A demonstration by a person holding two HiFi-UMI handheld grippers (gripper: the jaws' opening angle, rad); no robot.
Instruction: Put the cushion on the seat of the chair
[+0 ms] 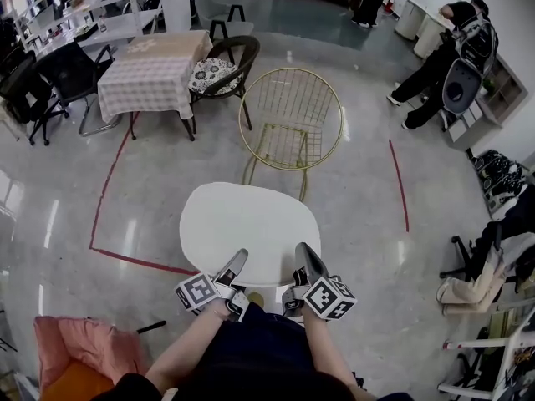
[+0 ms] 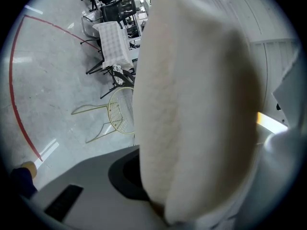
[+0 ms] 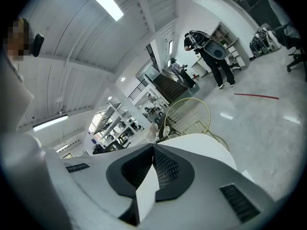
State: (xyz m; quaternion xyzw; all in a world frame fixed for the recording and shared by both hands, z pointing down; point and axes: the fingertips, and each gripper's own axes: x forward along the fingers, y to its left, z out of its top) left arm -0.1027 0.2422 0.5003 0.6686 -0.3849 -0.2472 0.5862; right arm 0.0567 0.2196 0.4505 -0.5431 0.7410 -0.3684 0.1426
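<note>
Head view: a white cushion (image 1: 248, 226) of rounded, softly squared outline, smooth and matte from above, is held level above the glossy grey floor (image 1: 67, 190), on the person's side of the chair (image 1: 292, 119) and apart from it. The chair is gold wire, a circular hoop back filled with a fine grid over a gridded seat on thin bent legs. The left gripper (image 1: 236, 262) and right gripper (image 1: 306, 257) grip the cushion's near edge side by side. Left gripper view: the cushion (image 2: 192, 104) shows a fleecy, napped texture and a thick rounded edge, and the grey jaws stand narrowly apart and clamp it. Right gripper view: the jaws are almost together, their ribbed dark pads pinching a thin white strip of the cushion's (image 3: 201, 145) edge. Beyond are the chair (image 3: 189, 114), a red tape line (image 1: 109, 192) on the floor, a surface draped in checked cloth (image 1: 146, 78) and a dark wicker chair (image 1: 234, 57).
</note>
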